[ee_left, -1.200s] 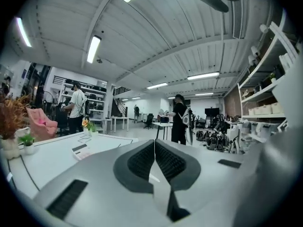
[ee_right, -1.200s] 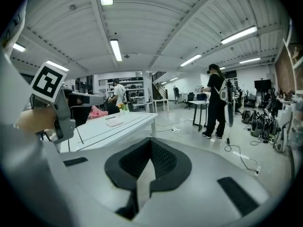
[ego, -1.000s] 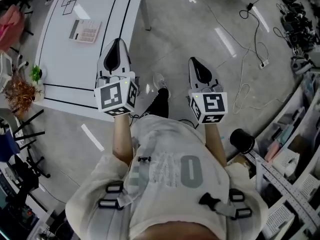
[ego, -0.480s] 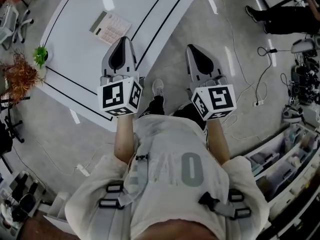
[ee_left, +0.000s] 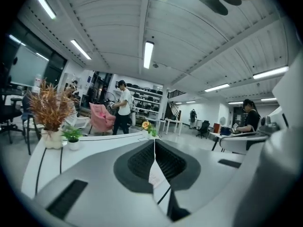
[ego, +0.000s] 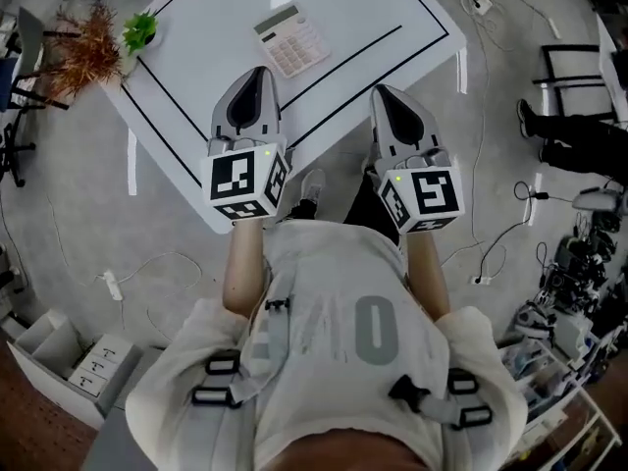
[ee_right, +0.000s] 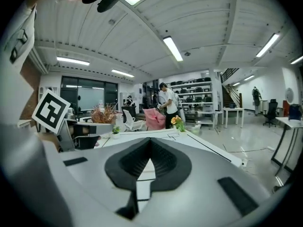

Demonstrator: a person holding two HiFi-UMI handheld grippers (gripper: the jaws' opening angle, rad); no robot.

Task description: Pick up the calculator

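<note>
1. The calculator (ego: 291,40) lies flat on the white surface (ego: 191,37), inside the black outline. It sits just beyond the tips of the two grippers in the head view, and neither touches it. Its keys are too small to read.
2. The left gripper (ego: 257,71) is closed with nothing between its jaws. In the left gripper view the two pads meet along a thin line.
3. The right gripper (ego: 381,91) is closed too. In the right gripper view its tips meet, a narrow gap opens lower down, and it holds nothing.
4. The marker cubes hide both of the person's hands in the head view, so only the forearms show.
5. In both gripper views the gripper bodies cover most of the surface. A pale patch in the gap between the left jaws is hard to identify.
6. A small green plant (ego: 139,30) and a dried orange plant (ego: 90,37) stand at the surface's left corner.
7. The surface's far edge is cut off at the top of the head view.
</note>
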